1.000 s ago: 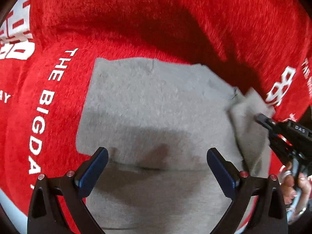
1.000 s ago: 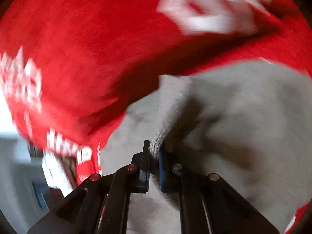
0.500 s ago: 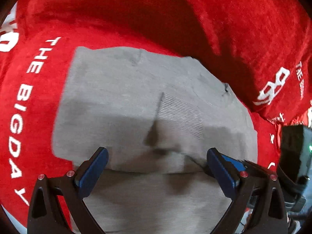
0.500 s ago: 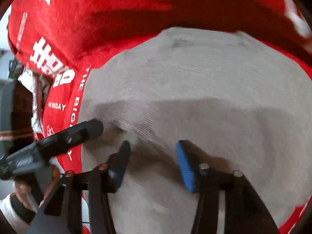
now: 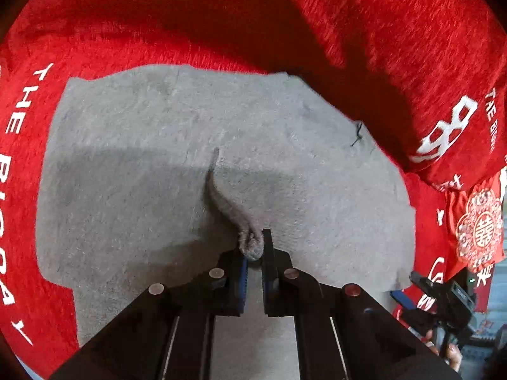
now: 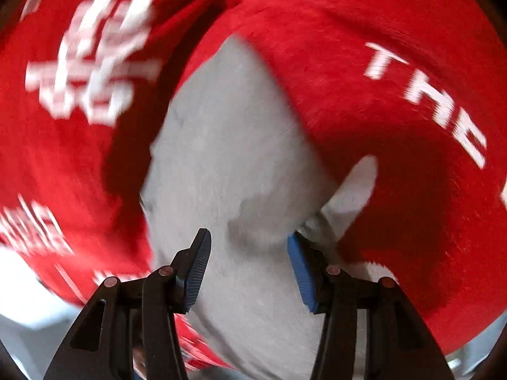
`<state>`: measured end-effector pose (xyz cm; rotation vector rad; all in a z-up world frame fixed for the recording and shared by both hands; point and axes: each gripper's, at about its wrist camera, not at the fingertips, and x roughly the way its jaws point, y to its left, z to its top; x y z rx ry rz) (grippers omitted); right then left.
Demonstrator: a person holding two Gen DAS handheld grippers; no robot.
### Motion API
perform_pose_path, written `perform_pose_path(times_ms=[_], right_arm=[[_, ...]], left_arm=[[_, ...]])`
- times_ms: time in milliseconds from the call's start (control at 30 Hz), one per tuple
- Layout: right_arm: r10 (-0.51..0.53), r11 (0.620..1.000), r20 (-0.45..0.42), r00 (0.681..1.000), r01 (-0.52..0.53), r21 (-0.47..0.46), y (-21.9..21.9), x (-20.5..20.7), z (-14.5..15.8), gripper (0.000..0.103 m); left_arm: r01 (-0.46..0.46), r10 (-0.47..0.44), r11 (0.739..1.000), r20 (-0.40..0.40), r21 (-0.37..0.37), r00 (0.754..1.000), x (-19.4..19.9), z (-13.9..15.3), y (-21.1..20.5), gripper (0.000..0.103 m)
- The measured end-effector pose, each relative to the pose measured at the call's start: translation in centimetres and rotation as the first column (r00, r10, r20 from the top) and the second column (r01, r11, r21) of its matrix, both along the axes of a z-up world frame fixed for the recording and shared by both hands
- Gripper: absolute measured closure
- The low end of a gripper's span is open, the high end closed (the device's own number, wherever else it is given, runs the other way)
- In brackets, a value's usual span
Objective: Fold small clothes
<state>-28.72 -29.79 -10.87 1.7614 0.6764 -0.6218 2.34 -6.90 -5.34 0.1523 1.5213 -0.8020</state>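
Grey garment [image 5: 133, 171] lying flat on red printed cloth [image 5: 396, 31], pinched near its near edge by left gripper [image 5: 255, 253]. Jaws of this gripper nearly closed, with a small bunched ridge of grey fabric [image 5: 250, 247] clenched between them; from the pinch a raised crease running away toward the middle of the garment. Around the pinch, rest of the garment spread and mostly smooth, a short dark loose thread [image 5: 357, 134] near its far right edge. Beyond the garment on all sides, only the red cloth with white letters.

Right gripper [image 6: 248, 269] released, blue pads [image 6: 301, 278] standing apart, hovering over the right part of the same garment [image 6: 228, 158] and holding nothing. Just right of the right pad, a small grey flap [image 6: 351, 190] sticking out from the garment onto the red cloth [image 6: 364, 120]. View strongly blurred, so contact between pads and fabric not possible to tell. Seen also in the left wrist view, low at the right of the garment, as a dark shape [image 5: 440, 288].

Step in hand, by judgement: taking hold of the near edge to begin a fold. Next move probably asking for a second pinch by the right gripper on the same edge, then lifting both points together and carrying them over toward the far edge. Risk: a one-point lift bunching the fabric instead of folding it straight.
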Motion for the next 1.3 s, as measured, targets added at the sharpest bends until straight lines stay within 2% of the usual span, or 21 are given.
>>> perform_pose_path(times_ms=[33,133,233,300,433,533,600,667,700,733,833,933,1000,1200,1233,1267,1300], right_arm=[[0.021,1.000,-0.023,1.000,-0.021,-0.018,-0.6,-0.4,0.2,0.097],[0.128,0.985,-0.026,0.991,-0.130,-0.114,-1.6,0.5,1.6,0.097],[0.224,0.958,-0.075,0.972,-0.234,-0.167,-2.1,1.2,2.1,0.097],[0.256,0.951,-0.103,0.961,-0.269,-0.149,-1.6,2.9,1.2,0.097],[0.278,0.948,-0.111,0.954,-0.291,-0.127,-1.6,2.5,0.5,0.097],[0.330,0.934,-0.128,0.935,-0.343,-0.102,-1.1,2.3,0.7,0.093],[0.400,0.903,-0.145,0.905,-0.416,-0.106,-0.5,2.6,1.7,0.086],[0.444,0.877,-0.141,0.885,-0.461,-0.135,-0.2,3.0,3.0,0.068],[0.455,0.865,-0.132,0.881,-0.473,-0.169,-0.2,3.0,4.0,0.063],[0.452,0.859,-0.127,0.883,-0.470,-0.205,-0.4,3.1,4.9,0.056],[0.384,0.860,-0.161,0.909,-0.415,-0.297,-2.4,2.5,6.6,0.055],[0.286,0.907,-0.170,0.943,-0.324,-0.270,-5.5,1.8,4.7,0.055],[0.259,0.924,-0.177,0.949,-0.297,-0.242,-7.0,2.1,2.8,0.055],[0.273,0.939,-0.134,0.953,-0.294,-0.178,-8.9,4.4,-0.9,0.055],[0.267,0.945,-0.104,0.958,-0.281,-0.169,-9.0,4.7,-1.1,0.064],[0.277,0.943,-0.077,0.958,-0.287,-0.169,-9.0,5.0,-0.9,0.095],[0.304,0.929,-0.080,0.949,-0.314,-0.197,-8.9,5.5,-0.2,0.095]], left_arm=[[0.004,-0.003,1.000,0.016,-0.016,1.000,-0.1,0.6,0.2,0.095],[0.027,-0.025,0.999,0.048,-0.039,0.999,-0.7,2.2,1.1,0.095],[0.070,-0.069,0.998,0.078,-0.006,0.995,-2.1,2.3,1.9,0.095],[0.080,-0.081,0.997,0.077,0.023,0.994,-2.5,1.5,2.2,0.095],[0.060,-0.067,0.995,0.089,0.079,0.994,-2.7,0.9,3.6,0.094],[0.045,-0.061,0.992,0.142,0.116,0.988,-2.3,1.9,4.8,0.094],[0.040,-0.065,0.989,0.172,0.142,0.983,-1.9,2.4,5.4,0.094],[0.036,-0.064,0.988,0.183,0.151,0.981,-1.2,3.0,6.0,0.094],[0.032,-0.060,0.988,0.186,0.148,0.981,-1.1,3.3,6.2,0.094],[0.029,-0.057,0.989,0.195,0.143,0.979,-0.9,3.8,6.1,0.094],[0.038,-0.064,0.992,0.218,0.122,0.974,-1.1,4.8,5.1,0.094],[0.067,-0.089,0.992,0.220,0.107,0.971,-1.7,4.8,3.3,0.094],[0.084,-0.109,0.989,0.220,0.118,0.969,-2.2,4.2,1.9,0.094],[0.099,-0.133,0.982,0.217,0.162,0.967,-3.0,2.0,0.1,0.094],[0.096,-0.134,0.979,0.220,0.177,0.966,-3.1,1.7,0.0,0.094],[0.094,-0.135,0.978,0.220,0.184,0.966,-3.1,1.4,-0.2,0.094],[0.091,-0.133,0.978,0.220,0.189,0.967,-3.1,1.3,-0.2,0.094]])
